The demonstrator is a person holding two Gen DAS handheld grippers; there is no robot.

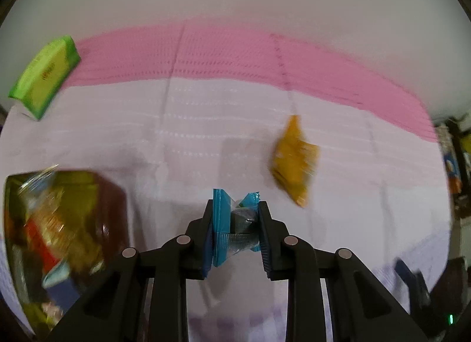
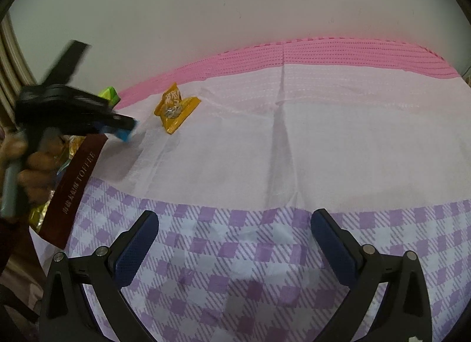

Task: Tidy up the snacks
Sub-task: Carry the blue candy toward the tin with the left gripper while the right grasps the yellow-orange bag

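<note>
Left to right in the left wrist view: green snack box [image 1: 44, 75] far upper left at the edge of the pink band, well clear of everything. Below it, lower left, the dark red TOFFEE box [image 1: 66, 241], open on top, with mixed wrappers inside; that's my guess for the collection bin. Centre bottom: left gripper [image 1: 235, 230] clamped tight on a blue snack packet [image 1: 226, 221], pads pressing both sides, packet crumpled between them with its ends poking out above the fingertips. So the bin lies to the left of the claw and near it; the move that matters is a short sideways carry to the left, then release over the opening. Right of the claw and further up the white cloth [image 1: 206, 124]: yellow candy packet [image 1: 295, 162], loose on the cloth, long axis running roughly top to bottom with a slight tilt, blurred here. The right wrist view shows it sharper, lying flat near the pink band, with a foil-wrapped piece visible in the middle. Right gripper [image 2: 235, 241] has its jaws wide apart, nothing between them, hovering over the purple check section, well apart from the yellow packet. Left hand is the nearer one to that packet, but it's occupied; right is free but further off.
</note>
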